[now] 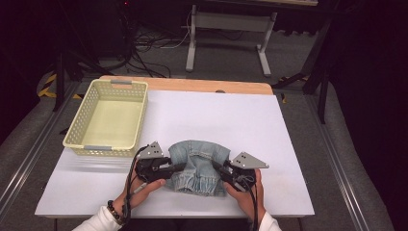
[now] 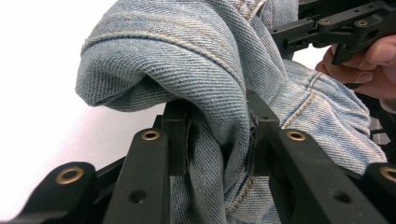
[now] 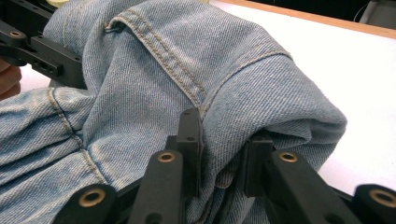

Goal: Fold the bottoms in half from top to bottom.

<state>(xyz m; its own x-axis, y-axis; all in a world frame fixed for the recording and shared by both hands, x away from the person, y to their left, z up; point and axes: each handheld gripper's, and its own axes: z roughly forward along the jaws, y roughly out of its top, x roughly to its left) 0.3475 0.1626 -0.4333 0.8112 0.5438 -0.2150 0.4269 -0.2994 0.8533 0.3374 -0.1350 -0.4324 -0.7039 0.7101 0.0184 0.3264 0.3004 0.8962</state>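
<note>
A folded light-blue denim garment [image 1: 198, 166] lies near the front of the white table. My left gripper [image 1: 182, 166] is shut on a thick fold at its left side; in the left gripper view the denim [image 2: 201, 70] bulges between both pads, with the gripper [image 2: 217, 140] clamped on it. My right gripper [image 1: 215, 166] is shut on the fold at the right side, and the right gripper view has the cloth [image 3: 187, 74] pinched in that gripper [image 3: 223, 156]. Each gripper view also catches the other gripper beyond the denim.
A pale yellow plastic basket [image 1: 86, 143] stands at the back left of the white table sheet [image 1: 231, 120], holding nothing. Beyond the table's wooden far edge [image 1: 211, 85] there is a grey floor with cables and a white stand.
</note>
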